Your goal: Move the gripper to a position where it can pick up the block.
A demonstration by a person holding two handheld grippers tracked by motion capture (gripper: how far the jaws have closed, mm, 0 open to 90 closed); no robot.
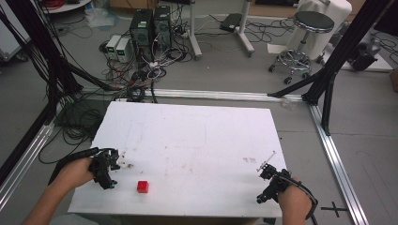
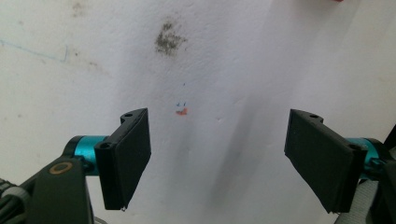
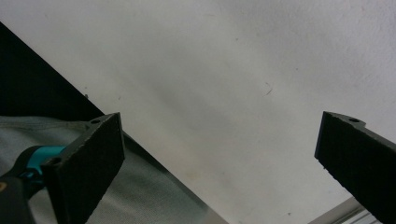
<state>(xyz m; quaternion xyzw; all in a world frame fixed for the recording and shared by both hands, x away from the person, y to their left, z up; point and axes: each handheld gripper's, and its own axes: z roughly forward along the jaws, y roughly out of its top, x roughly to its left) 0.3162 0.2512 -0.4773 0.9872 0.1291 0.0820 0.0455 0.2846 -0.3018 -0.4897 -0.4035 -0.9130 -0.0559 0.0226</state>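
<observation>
Table [image 1: 187, 131] carries one red cube [image 1: 142, 186], near edge, left of centre (stains around it). Two grippers: left gripper [image 1: 109, 174] just left of cube, jaws apart, empty; right gripper [image 1: 265, 183] at near right corner, jaws apart, empty.

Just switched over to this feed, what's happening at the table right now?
A person holds a two-jaw gripper in each hand over a white table. The left gripper sits near the front left edge with its jaws wide open and nothing between them. The right gripper is at the front right corner, also open and empty. A small red cube lies on the table just to the right of the left gripper, untouched by either gripper.
</observation>
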